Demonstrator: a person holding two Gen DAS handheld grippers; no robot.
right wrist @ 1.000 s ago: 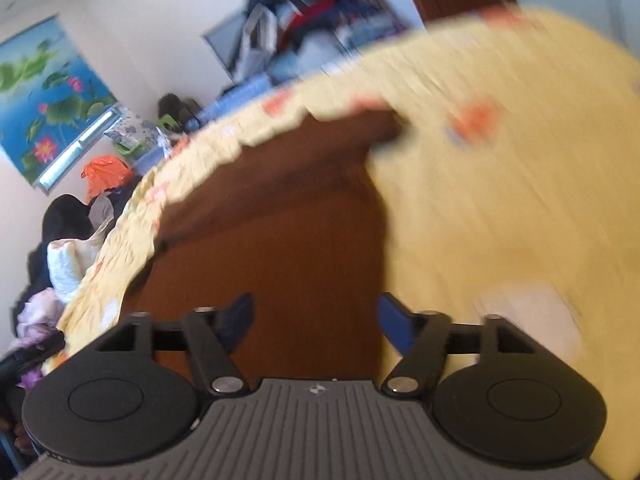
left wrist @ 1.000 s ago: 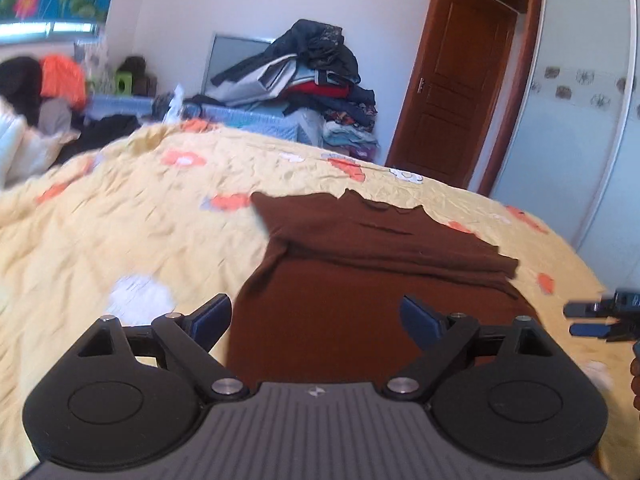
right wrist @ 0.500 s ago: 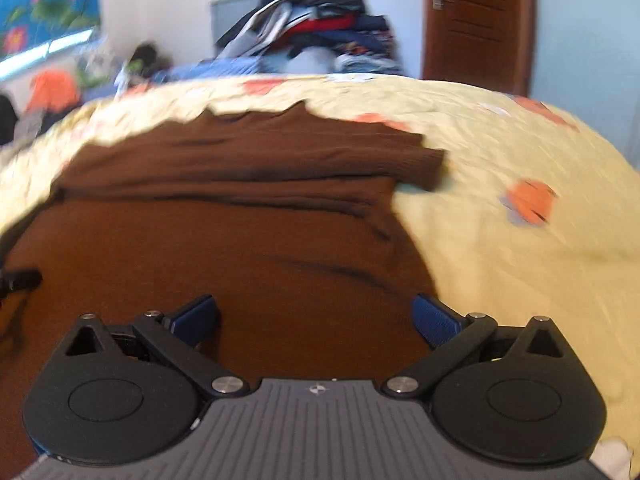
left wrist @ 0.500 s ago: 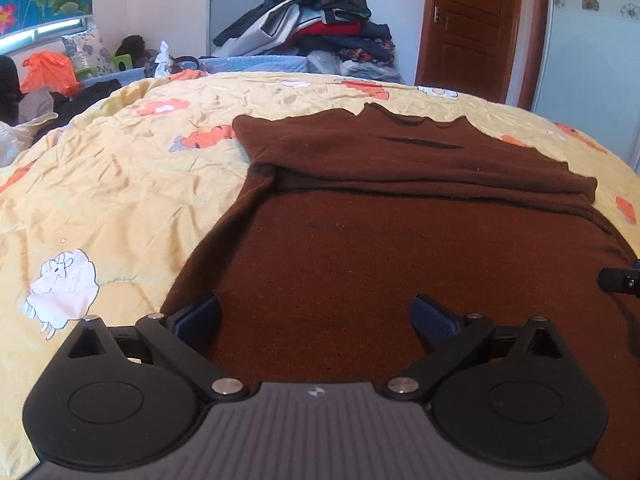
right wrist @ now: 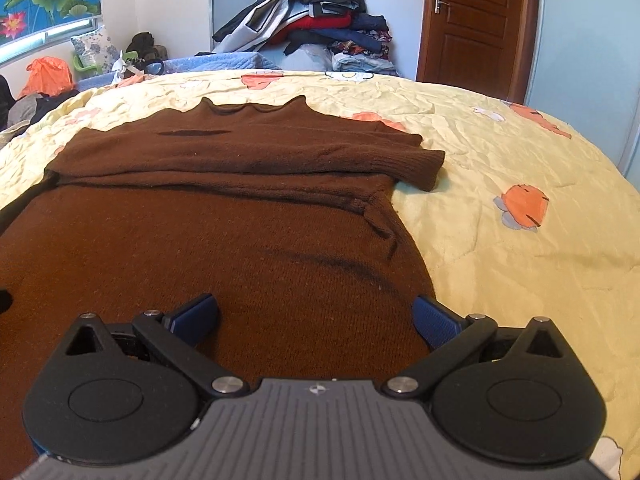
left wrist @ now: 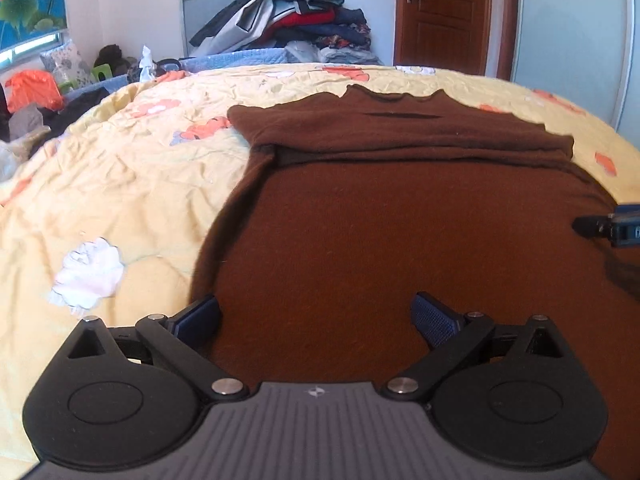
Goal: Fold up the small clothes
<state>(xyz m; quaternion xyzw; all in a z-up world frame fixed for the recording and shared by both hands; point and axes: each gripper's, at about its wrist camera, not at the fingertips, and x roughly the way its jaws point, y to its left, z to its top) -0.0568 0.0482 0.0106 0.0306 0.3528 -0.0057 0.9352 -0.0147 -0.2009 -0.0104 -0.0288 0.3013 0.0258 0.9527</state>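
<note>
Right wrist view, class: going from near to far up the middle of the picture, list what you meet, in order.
Right tongs, open → brown sweater body → sleeves folded across its chest → collar → yellow floral quilt → pile of clothes against the far wall.

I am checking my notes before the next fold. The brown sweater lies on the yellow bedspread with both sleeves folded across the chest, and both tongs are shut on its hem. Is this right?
Not quite. Both tongs are open, not shut: the left tongs and right tongs each stand spread over the brown sweater, as both wrist views show. The sweater does lie on the yellow bedspread with sleeves folded across the chest.
</note>
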